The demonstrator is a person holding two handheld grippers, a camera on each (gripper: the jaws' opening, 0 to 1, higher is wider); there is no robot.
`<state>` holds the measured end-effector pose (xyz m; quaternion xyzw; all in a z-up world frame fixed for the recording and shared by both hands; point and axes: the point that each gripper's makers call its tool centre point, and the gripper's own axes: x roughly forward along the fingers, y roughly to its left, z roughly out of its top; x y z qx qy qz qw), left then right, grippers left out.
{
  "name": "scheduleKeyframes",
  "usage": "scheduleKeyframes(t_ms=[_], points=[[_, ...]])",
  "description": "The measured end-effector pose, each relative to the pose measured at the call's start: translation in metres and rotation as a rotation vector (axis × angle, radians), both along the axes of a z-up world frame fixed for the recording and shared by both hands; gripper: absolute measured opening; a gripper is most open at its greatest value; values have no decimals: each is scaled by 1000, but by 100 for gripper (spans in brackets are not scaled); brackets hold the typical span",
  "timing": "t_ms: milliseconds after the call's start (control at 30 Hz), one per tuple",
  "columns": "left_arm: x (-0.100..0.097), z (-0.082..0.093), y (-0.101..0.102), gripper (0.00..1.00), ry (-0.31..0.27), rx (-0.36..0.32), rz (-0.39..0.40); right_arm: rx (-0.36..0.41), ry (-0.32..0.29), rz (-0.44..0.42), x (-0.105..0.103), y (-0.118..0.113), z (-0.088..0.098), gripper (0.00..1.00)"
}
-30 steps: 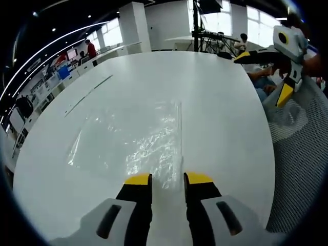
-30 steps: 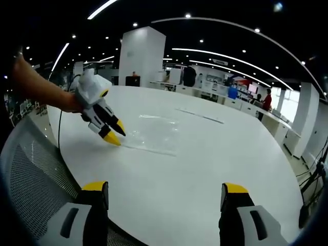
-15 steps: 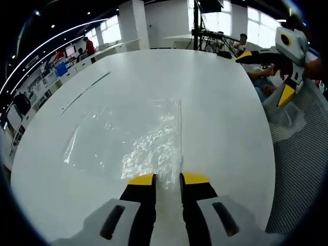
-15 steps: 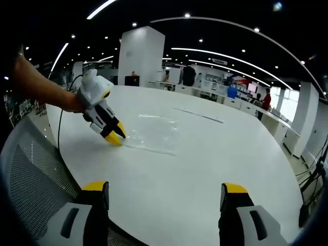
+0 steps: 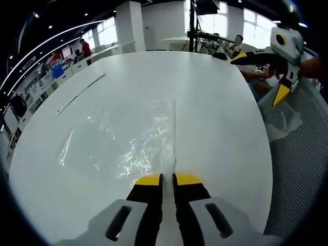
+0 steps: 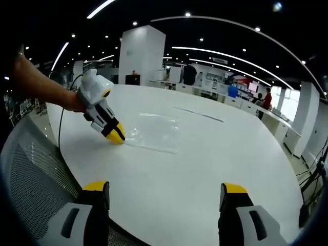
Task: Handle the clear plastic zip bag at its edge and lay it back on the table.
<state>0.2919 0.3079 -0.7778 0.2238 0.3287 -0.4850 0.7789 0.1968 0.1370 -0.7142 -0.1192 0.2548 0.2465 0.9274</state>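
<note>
On bag edge, left gripper now tighter.

A large white desk with a rounded near edge carries a clear bag, lying flat and crinkled near that edge. Farther across the desk, well apart from the bag, lies a long thin strip, also seen in the right gripper view

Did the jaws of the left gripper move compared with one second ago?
Yes. The left gripper has closed: its jaws now stand almost together at the near edge of the zip bag, which lies on the white table.
</note>
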Motion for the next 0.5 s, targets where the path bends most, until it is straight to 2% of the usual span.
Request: scheduleKeyframes(t_ms=[433, 500], points=[[-3, -1, -3, 0, 40, -15, -14, -2, 5, 2, -1, 1, 0, 89], [-4, 0, -4, 0, 1, 10, -41, -7, 10, 3, -1, 0, -1, 88]])
